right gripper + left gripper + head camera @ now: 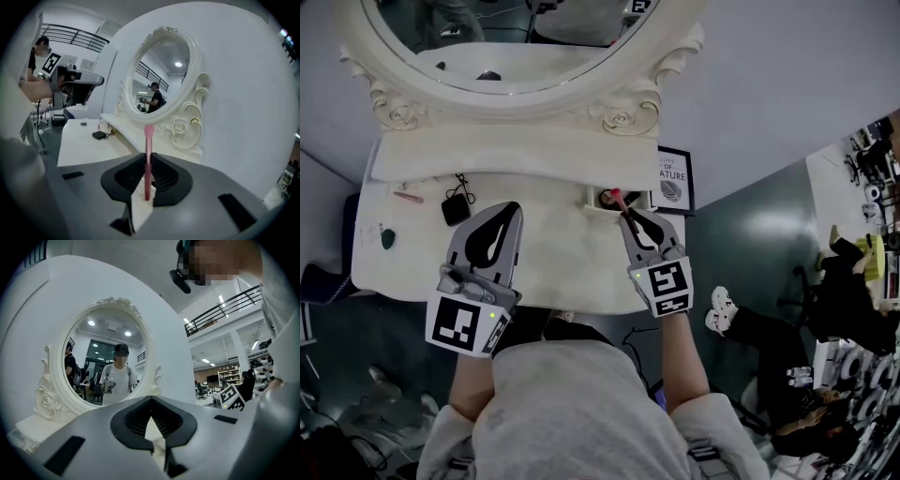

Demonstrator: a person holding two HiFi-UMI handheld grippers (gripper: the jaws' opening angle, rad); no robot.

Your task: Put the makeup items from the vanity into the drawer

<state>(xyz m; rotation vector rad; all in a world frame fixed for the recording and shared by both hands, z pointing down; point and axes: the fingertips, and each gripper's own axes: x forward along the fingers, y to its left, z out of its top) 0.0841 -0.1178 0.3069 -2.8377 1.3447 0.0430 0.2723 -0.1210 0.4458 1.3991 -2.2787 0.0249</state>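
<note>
Fingers [165, 176] of the right gripper [148, 155] were clamped on the pink makeup brush [148, 140]; only the head view showed its tip at upper centre, at the small open drawer [602, 198] beside the framed print [673, 180]. Left gripper [150, 398] was closed and empty above the vanity top [558, 253]. Its own view alone showed a person reflected in the mirror [105, 364].

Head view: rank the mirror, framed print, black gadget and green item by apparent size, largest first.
1. mirror, largest by far, though cut off at the top edge
2. framed print
3. black gadget
4. green item, smallest
</note>
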